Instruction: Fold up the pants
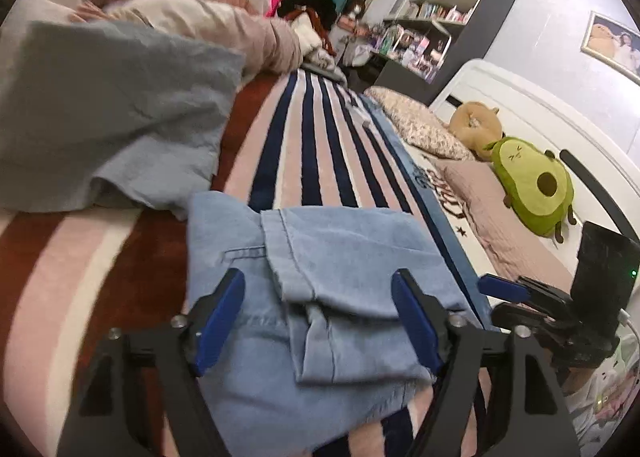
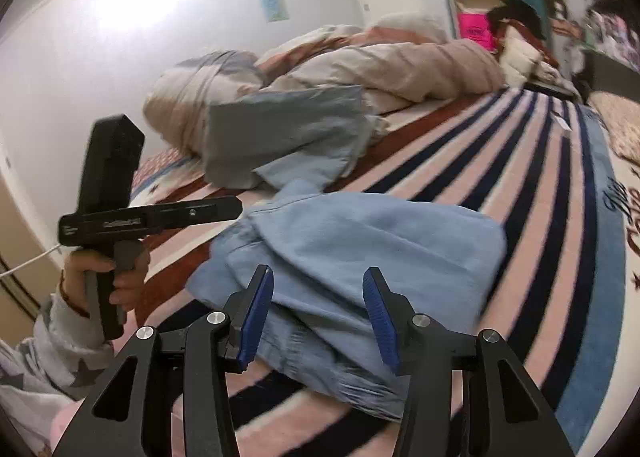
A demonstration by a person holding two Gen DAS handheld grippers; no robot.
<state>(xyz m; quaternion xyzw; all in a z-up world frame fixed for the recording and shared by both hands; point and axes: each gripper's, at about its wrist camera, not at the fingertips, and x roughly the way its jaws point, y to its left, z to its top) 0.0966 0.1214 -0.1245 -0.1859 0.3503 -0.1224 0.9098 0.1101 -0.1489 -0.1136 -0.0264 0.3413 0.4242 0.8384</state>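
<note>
Light blue denim pants [image 1: 320,277] lie folded in a bundle on the striped blanket [image 1: 312,145]; they also show in the right wrist view [image 2: 360,249]. My left gripper [image 1: 318,297] is open, its blue pads wide apart just above the near end of the pants, holding nothing. My right gripper [image 2: 318,289] is open over the pants' near edge, empty. The right gripper also shows at the right edge of the left wrist view [image 1: 500,287]. The left gripper's body, held in a hand, shows at left in the right wrist view [image 2: 120,217].
A grey-blue folded garment [image 1: 112,117] lies beyond the pants, also in the right wrist view [image 2: 288,133]. A rumpled pink duvet [image 1: 208,17] lies behind it. An avocado plush [image 1: 532,185] and pillows [image 1: 420,125] sit by the white headboard [image 1: 540,113]. Shelves [image 1: 440,17] stand at the back.
</note>
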